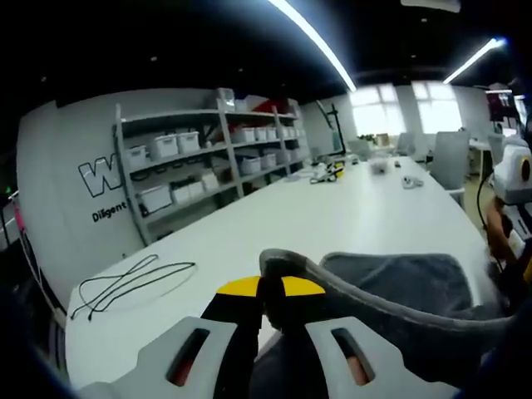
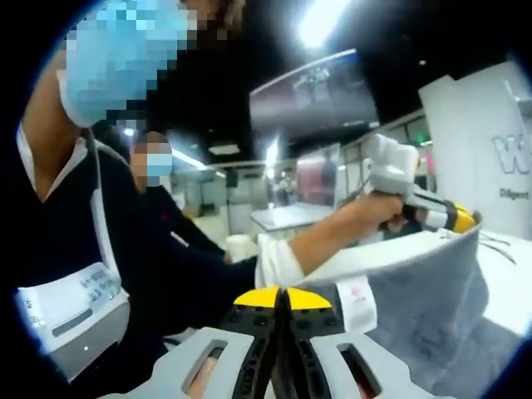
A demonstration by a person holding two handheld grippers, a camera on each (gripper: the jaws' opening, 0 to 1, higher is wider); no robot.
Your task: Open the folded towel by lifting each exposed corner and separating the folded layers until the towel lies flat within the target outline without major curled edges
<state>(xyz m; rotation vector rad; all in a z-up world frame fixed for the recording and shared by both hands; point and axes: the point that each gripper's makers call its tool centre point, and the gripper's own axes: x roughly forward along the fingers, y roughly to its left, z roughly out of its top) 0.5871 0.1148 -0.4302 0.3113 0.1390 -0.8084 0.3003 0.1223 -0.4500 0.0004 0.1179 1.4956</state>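
A grey towel (image 1: 399, 291) hangs lifted above the white table (image 1: 332, 216), its hemmed edge stretched between both grippers. My left gripper (image 1: 270, 289) is shut on one corner of the hem, yellow tips together. In the right gripper view my right gripper (image 2: 283, 298) is shut on the towel (image 2: 432, 291) edge near its white label (image 2: 357, 303). The left gripper (image 2: 453, 218), held by a person's hand, pinches the far corner at the upper right. The towel sags between the two grips.
A black cable (image 1: 133, 283) loops on the table's left end. Grey shelves (image 1: 208, 158) with white bins line the wall. Small objects (image 1: 328, 172) lie at the far table end, with chairs (image 1: 449, 158) at right. Two people (image 2: 75, 216) stand close by the right gripper.
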